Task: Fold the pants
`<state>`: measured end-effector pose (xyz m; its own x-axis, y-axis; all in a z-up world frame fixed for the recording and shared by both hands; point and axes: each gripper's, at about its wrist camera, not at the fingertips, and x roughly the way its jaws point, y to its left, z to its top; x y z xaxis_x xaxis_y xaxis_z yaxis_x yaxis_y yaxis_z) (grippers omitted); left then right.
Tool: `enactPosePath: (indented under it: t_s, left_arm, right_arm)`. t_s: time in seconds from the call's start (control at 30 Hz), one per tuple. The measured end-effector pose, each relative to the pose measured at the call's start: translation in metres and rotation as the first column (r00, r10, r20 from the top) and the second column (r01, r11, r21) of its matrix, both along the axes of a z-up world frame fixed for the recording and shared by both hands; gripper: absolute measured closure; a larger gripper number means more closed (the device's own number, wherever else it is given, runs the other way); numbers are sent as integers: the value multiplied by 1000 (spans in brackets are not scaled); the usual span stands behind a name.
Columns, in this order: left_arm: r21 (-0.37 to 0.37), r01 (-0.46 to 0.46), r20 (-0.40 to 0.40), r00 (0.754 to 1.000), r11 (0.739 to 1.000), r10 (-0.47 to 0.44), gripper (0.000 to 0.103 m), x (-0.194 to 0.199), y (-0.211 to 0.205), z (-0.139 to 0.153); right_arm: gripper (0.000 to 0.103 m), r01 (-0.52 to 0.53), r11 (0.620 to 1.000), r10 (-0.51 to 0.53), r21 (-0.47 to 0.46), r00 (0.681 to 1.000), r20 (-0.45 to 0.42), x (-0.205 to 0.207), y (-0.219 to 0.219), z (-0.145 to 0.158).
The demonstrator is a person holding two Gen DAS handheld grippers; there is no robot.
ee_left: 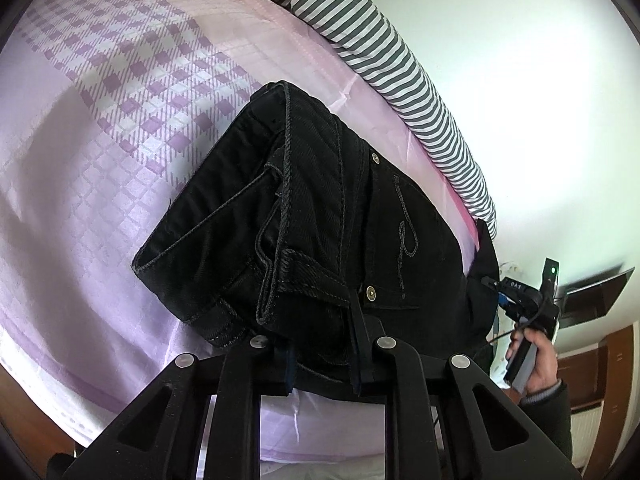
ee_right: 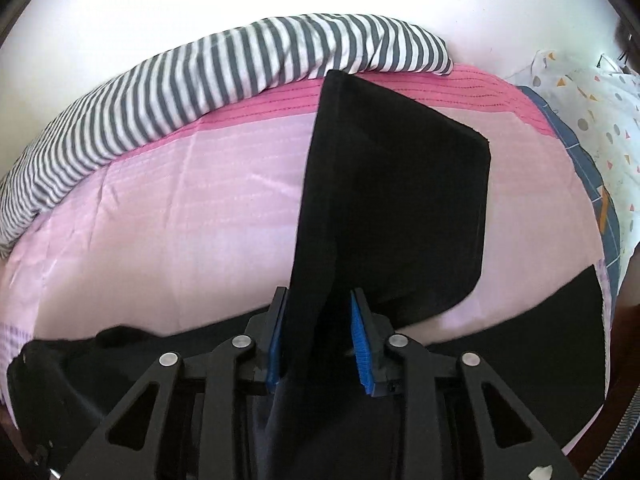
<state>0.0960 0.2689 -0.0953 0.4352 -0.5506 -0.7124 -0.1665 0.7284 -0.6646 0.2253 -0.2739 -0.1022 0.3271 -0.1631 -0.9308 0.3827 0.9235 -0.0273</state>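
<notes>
Your left hand-held gripper (ee_left: 324, 344) clamps the black jeans' (ee_left: 304, 216) waistband on the bed (ee_left: 80, 200); your right hand-held gripper (ee_right: 318, 320) pinches the leg, which runs away toward the striped pillow (ee_right: 160, 92).

One pants (ee_left: 304, 216), two tools (ee_left: 324, 344) (ee_right: 318, 336), one striped pillow (ee_left: 384, 52)
</notes>
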Motion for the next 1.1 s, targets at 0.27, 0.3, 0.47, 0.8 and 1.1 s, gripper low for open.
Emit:
enactPosePath:
  t_s: [0.27,0.3,0.47,0.8,1.1]
  left_arm:
    - [17,6,-6,1000,1000,-6,84,5,1,3]
    - [22,3,-3,1000,1000,-3,84,6,2,4]
    - [42,11,17,1000,999,-12,86,16,8,15]
    - [160,123,77,988,979,-137,86,44,6,38]
    - [239,229,-22,973,944,-231,86,34,6,5]
  right_arm:
    - [100,29,999,-30,20,999,26,-2,-26,4]
    - [100,38,999,-39,30,998,44,-8,-30,8]
    - [100,75,997,-78,29,991,109,-50,-49,32]
    - [101,167,982,-179,84,970,166,-140,-60,41]
    - [101,224,968,-239,116,960,146,-188,-51,15]
